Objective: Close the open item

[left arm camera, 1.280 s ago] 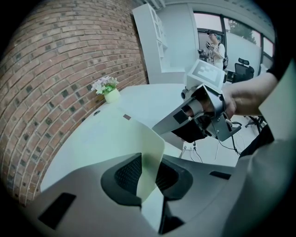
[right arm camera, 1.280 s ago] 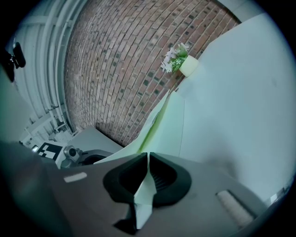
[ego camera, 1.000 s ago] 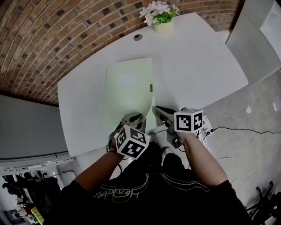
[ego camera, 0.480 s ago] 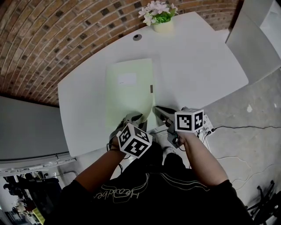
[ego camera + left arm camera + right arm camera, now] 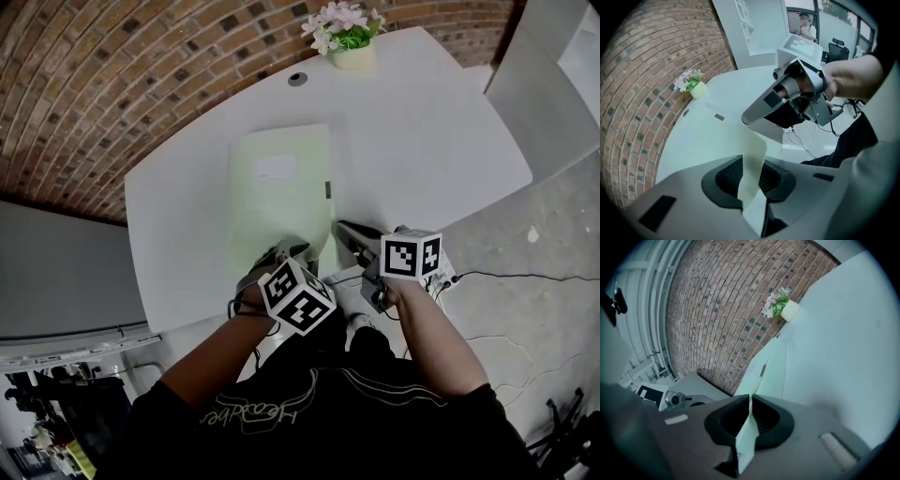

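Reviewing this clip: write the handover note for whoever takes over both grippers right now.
Right gripper: jaws shut on the lifted near edge of the green folder.
Left gripper: jaws slightly apart, with that curled edge between them; the grip looks loose.
Folder: on the white table, far part lying flat.
Done: near edge raised off the table.
To do: fold it over to close the folder, probably firming the left grip first.

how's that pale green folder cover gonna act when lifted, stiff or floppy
Probably floppy: the folder cover curls and twists between the jaws of the left tool. Likely light: the right tool holds its raised edge by a thin pinch. It may sag or crease if lifted by one corner, since most lies flat on the table.
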A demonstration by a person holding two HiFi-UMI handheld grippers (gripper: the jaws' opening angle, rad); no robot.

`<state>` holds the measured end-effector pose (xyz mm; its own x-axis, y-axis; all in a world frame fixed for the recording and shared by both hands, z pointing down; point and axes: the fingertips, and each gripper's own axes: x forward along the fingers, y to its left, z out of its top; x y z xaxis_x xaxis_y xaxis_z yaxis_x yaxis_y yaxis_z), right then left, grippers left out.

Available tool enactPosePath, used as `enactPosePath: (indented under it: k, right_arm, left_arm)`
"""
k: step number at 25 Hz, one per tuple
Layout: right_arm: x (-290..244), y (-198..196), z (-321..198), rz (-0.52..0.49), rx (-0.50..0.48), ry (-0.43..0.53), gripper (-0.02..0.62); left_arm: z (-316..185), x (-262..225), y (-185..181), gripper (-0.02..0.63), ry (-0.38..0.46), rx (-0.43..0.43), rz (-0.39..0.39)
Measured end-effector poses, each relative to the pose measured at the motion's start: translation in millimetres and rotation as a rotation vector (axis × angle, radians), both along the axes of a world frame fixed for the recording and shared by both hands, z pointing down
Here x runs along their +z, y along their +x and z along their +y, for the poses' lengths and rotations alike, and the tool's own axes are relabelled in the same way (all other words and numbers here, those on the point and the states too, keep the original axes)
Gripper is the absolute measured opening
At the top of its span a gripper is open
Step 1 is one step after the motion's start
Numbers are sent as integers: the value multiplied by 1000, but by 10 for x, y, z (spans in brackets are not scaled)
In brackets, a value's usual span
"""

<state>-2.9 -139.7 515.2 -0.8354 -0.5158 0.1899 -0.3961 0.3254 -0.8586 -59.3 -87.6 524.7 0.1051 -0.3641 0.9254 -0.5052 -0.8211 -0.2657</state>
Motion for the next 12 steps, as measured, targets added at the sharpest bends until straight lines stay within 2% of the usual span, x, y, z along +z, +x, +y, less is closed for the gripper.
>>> enactPosePath:
  k: [6,12]
  right_arm:
    - [-83,5,-130,32,15,30,23]
    - [-172,-145,-210,35,-23,65,23]
  left_arm:
    - [3,13,-3,55,-28,51,-72]
    - [-12,6,20,55,-13,77,-94]
